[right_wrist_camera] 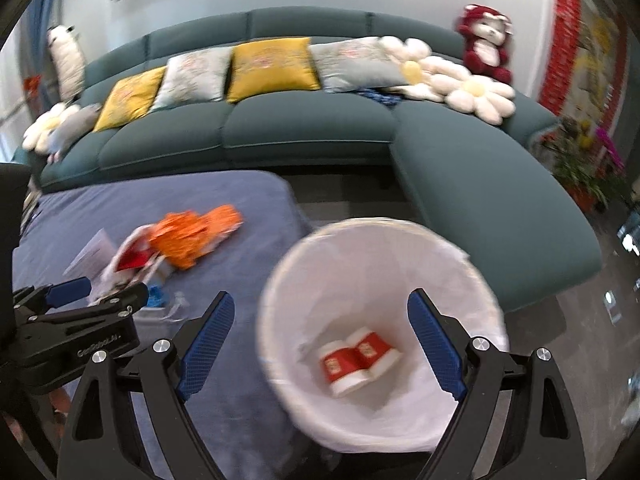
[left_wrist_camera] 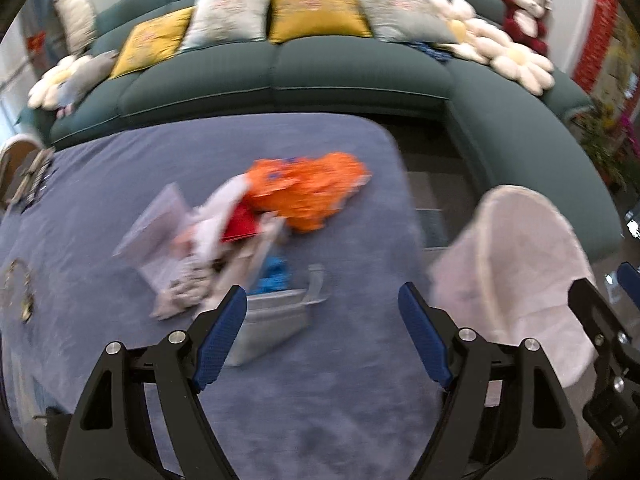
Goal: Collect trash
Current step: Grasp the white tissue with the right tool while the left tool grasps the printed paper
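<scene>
A pile of trash lies on the blue-covered table (left_wrist_camera: 320, 400): an orange wrapper (left_wrist_camera: 308, 188), a red and white wrapper (left_wrist_camera: 236, 220), a clear plastic sheet (left_wrist_camera: 156, 228), a blue scrap (left_wrist_camera: 274, 276) and a silver foil bag (left_wrist_camera: 272, 328). My left gripper (left_wrist_camera: 320, 336) is open and empty just above the foil bag. A white-lined trash bin (right_wrist_camera: 380, 344) stands right of the table and holds two red paper cups (right_wrist_camera: 356, 360). My right gripper (right_wrist_camera: 320, 344) is open and empty over the bin's mouth. The bin also shows in the left wrist view (left_wrist_camera: 520, 264).
A green sectional sofa (right_wrist_camera: 304, 128) with yellow and grey cushions, flower pillows and a red plush toy (right_wrist_camera: 486, 42) curves behind and to the right. Small items lie at the table's left edge (left_wrist_camera: 20, 292). A potted plant (right_wrist_camera: 580, 168) stands at far right.
</scene>
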The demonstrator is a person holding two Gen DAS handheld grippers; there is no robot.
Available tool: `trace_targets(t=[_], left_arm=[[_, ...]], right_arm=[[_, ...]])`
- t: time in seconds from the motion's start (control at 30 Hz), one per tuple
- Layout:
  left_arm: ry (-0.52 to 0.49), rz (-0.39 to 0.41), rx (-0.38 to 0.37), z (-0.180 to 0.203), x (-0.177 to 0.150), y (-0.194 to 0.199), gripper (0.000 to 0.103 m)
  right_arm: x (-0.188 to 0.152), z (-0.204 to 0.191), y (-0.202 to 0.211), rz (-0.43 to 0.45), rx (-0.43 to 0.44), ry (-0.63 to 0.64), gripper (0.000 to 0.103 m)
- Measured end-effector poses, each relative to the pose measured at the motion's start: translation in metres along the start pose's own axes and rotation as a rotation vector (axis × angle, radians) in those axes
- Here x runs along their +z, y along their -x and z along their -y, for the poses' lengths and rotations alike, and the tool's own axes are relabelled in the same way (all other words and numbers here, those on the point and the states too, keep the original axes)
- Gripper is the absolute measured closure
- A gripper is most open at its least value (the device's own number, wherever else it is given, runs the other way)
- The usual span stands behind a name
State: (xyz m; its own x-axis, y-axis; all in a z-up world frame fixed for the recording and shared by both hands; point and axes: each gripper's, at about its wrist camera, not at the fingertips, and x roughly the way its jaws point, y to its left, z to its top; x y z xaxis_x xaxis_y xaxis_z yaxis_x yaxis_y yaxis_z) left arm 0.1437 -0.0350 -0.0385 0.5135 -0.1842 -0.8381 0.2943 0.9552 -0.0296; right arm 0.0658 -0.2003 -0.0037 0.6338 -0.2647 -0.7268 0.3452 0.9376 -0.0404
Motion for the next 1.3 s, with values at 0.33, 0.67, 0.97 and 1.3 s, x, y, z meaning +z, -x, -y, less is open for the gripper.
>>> trace_targets(t=[0.33, 0.67, 0.97, 1.3], left_arm=[[0.122, -0.008, 0.128, -0.104, -0.011, -0.01, 0.025], [0.168, -0.036, 0.185, -0.176, -0.007, -0.053, 0.02], [0.123, -0.042, 0.146, -0.189, 0.008, -0.102, 0.023], [0.201, -0.107, 0.089, -0.212, 0.014, -0.131, 0.079]], right_arm=[[-0.004, -0.103, -0.015, -0.047, 0.134, 0.11, 0.018], [0.006, -0.178, -0.054, -0.088, 0.202, 0.183, 0.018], [0.021, -0.223, -0.106, -0.134, 0.226, 0.203, 0.02], [0.019, -0.25, -0.146, -0.203, 0.259, 0.224, 0.051]])
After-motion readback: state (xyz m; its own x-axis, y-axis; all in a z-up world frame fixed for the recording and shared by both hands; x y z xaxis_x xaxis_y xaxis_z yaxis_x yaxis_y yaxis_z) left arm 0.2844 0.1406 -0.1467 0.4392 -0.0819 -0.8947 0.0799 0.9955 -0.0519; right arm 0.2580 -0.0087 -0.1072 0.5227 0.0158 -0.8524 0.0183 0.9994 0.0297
